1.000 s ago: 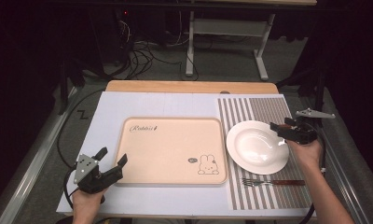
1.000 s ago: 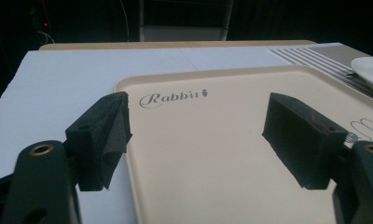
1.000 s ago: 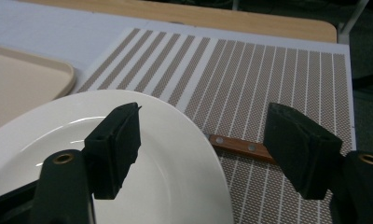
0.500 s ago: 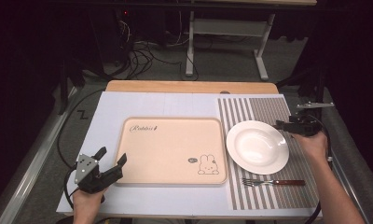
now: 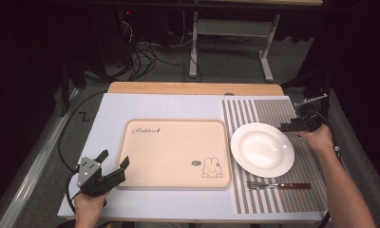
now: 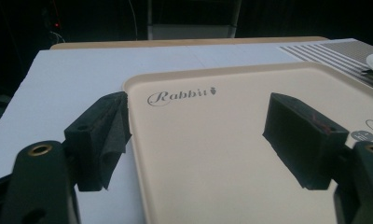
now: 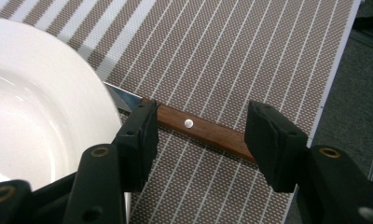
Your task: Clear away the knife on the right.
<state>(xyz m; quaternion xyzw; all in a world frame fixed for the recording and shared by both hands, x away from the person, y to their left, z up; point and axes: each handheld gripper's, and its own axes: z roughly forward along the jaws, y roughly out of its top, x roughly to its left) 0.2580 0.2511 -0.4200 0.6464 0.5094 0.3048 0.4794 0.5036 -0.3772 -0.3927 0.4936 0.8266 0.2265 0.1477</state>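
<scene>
We see a white table (image 5: pixel 145 107) with a striped mat (image 5: pixel 269 111) at right, dark cabled floor beyond. Right gripper (image 7: pixel 201 133) has been closing, jaws apart astride a wooden-handled knife (image 7: pixel 198 128); left gripper (image 6: pixel 194 135) gapes over the tray (image 6: pixel 212 177).

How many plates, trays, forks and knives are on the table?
Plates: 1, white plate
Trays: 1, beige tray
Forks: 1, fork
Knives: 1, knife, its blade partly under the plate
Total: 4
</scene>
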